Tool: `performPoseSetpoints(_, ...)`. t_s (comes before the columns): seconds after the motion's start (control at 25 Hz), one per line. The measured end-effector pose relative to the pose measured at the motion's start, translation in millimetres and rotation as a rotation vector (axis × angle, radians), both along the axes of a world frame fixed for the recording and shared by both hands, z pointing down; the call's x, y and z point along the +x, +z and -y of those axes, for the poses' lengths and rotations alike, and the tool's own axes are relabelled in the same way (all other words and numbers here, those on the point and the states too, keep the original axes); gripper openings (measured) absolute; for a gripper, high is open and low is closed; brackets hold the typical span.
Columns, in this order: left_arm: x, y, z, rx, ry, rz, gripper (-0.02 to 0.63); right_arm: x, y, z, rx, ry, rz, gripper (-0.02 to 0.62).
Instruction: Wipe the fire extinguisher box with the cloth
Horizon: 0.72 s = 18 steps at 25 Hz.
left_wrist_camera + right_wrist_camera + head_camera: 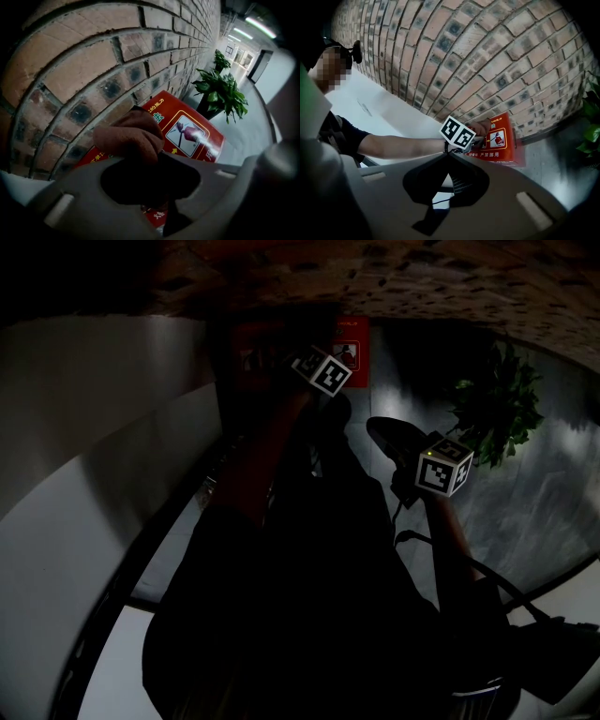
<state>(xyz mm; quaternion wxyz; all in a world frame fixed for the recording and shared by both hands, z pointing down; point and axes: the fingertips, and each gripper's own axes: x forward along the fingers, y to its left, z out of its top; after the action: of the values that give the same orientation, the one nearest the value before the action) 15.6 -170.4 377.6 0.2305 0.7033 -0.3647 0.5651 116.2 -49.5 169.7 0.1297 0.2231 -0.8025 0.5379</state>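
Observation:
The red fire extinguisher box [190, 133] stands on the floor against the brick wall, its front showing a white pictogram. My left gripper [150, 161] is shut on a brown cloth [129, 136], and the bunched cloth is pressed to the box's upper left part. In the right gripper view the cloth [482, 127] sits at the box [501, 140] behind the left gripper's marker cube [457, 132]. My right gripper [447, 180] hangs back from the box, its jaws together with nothing between them. The head view is dark, showing the left gripper [322, 371] at the box [352, 341] and the right gripper [441, 465] lower right.
A brick wall [93, 61] runs behind the box. Potted green plants [220, 93] stand just past the box along the wall, one plant [497, 413] to the right in the head view. A white curved wall [384, 112] lies left. Grey floor [248, 126] stretches down a corridor.

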Motion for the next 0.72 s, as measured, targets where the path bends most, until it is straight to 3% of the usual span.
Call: performPoseSetpoints(0.72,88.0,-3.0,15.2,0.035,0.129,-0.059,0.098,50.2,4.6,6.9,0.000,0.090,-0.003,0.000)
